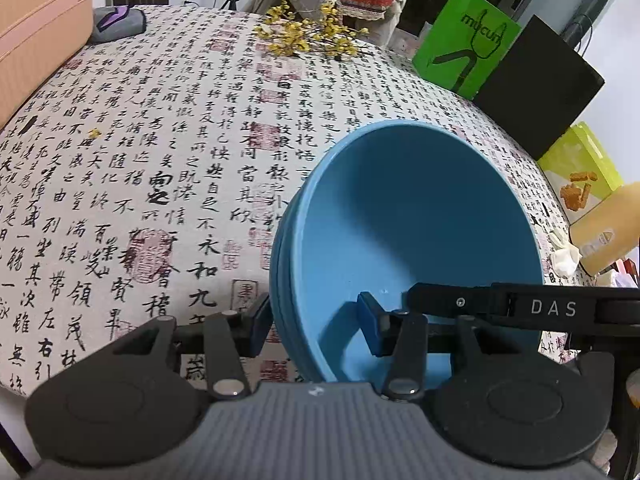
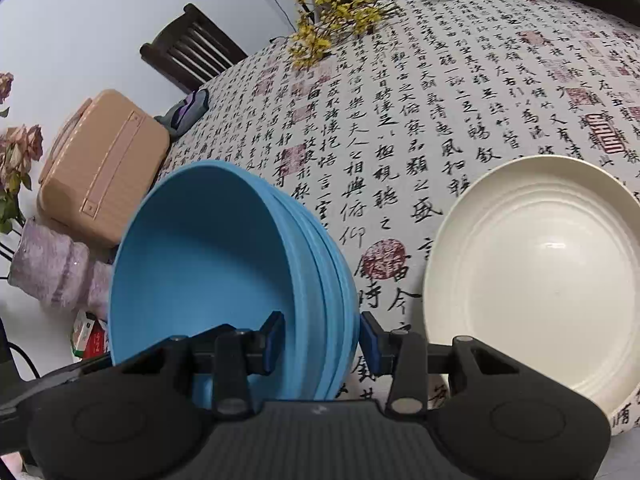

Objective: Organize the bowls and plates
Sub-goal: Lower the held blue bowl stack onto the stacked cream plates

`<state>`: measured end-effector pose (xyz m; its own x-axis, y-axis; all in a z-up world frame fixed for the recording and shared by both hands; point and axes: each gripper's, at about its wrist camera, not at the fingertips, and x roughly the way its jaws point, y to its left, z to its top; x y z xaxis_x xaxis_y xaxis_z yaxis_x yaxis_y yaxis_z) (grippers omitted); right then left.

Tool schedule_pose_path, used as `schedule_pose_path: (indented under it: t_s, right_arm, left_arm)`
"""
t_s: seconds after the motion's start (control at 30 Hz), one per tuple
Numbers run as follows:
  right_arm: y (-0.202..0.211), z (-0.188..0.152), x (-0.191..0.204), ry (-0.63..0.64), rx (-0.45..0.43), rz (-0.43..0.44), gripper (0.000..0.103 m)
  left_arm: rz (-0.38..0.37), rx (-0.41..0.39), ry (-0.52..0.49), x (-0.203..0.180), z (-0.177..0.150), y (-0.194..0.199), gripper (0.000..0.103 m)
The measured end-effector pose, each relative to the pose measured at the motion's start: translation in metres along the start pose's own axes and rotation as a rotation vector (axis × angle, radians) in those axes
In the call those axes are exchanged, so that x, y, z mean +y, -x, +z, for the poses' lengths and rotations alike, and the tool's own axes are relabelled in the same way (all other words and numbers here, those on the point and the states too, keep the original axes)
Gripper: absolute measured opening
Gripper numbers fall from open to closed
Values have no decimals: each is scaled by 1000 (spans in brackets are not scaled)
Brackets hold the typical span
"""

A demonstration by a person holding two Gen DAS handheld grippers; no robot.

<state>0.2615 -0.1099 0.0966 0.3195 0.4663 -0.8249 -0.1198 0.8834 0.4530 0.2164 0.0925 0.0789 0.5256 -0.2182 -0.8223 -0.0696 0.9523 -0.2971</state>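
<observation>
Stack of blue bowls [image 1: 400, 220] lifted above the worktop [image 1: 160, 160], tilted — left tool [image 1: 316, 330] and right tool [image 2: 322, 342] each pinching opposite rims. Probably light, stiff, smooth plastic; nested rims may slip, so both rim grips needed. White plate [image 2: 536, 276] visible only from right wrist — green bag [image 1: 464, 44] clearer from left.

Each claw has a grey ribbed body at the frame's bottom, two black round-lobed arms with silver rivets, and blue pads: left claw [image 1: 316, 326], right claw [image 2: 322, 342]. White "DAS" lettering marks the black bar at lower right in the left view.
</observation>
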Motion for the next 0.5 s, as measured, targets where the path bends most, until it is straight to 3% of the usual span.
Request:
schedule_pose_path:
  t_s: [0.5]
  right_arm:
    - [25,-1,-31,-37,-40,-2,40]
  left_arm:
    - [-13,2,-48,-38,2,-5,46]
